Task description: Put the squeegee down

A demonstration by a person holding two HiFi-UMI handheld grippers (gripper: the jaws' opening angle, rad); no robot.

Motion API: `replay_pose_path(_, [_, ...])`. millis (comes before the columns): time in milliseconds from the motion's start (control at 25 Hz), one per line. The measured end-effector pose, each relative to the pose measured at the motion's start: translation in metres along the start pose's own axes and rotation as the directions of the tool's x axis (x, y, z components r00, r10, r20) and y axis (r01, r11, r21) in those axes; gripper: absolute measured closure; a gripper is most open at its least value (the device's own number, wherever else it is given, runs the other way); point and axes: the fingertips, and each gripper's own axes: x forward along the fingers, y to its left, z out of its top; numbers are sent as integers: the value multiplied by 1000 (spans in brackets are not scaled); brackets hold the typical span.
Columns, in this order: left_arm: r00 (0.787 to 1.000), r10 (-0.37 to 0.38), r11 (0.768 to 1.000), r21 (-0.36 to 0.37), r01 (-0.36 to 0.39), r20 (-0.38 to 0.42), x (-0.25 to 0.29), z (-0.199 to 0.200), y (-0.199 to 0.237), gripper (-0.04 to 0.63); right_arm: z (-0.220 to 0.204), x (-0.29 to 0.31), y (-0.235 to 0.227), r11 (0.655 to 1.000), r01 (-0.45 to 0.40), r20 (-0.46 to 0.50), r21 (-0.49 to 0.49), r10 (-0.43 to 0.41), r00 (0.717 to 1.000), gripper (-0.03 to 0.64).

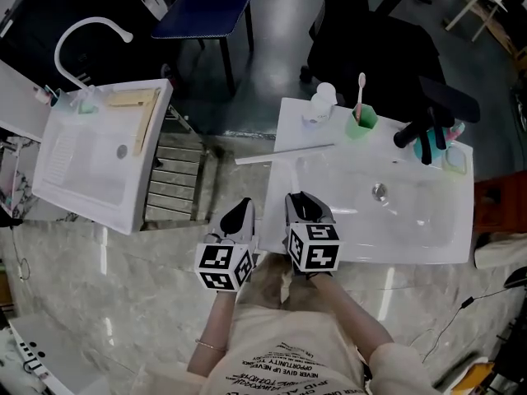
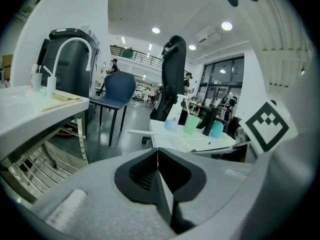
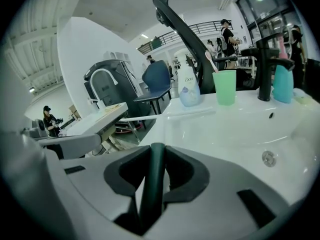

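Left gripper [image 1: 242, 211]: jaws pressed together, empty | Right gripper [image 1: 305, 202]: clamped on dark green squeegee handle [image 3: 152, 184] | Position: at front left corner of white sink [image 1: 412, 249]

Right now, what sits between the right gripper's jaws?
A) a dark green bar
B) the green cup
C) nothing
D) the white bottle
A: the right gripper view shows the right gripper shut on a dark green bar, likely the squeegee's handle. The green cup and white bottle stand well beyond it.

left gripper [image 1: 245, 204] and right gripper [image 1: 302, 197] hover by white sink [image 1: 458, 220].
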Motion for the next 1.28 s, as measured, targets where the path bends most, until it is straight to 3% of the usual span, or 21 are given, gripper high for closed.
replay_pose_path(960, [999, -32, 999, 6, 32, -15, 2, -6, -3, 572, -7, 9, 0, 997, 58, -81, -47, -62, 995, 518])
replay_pose_path(1280, [999, -50, 999, 17, 50, -6, 1, -4, -6, 572, -6, 7, 5, 998, 38, -63, -43, -41, 997, 457])
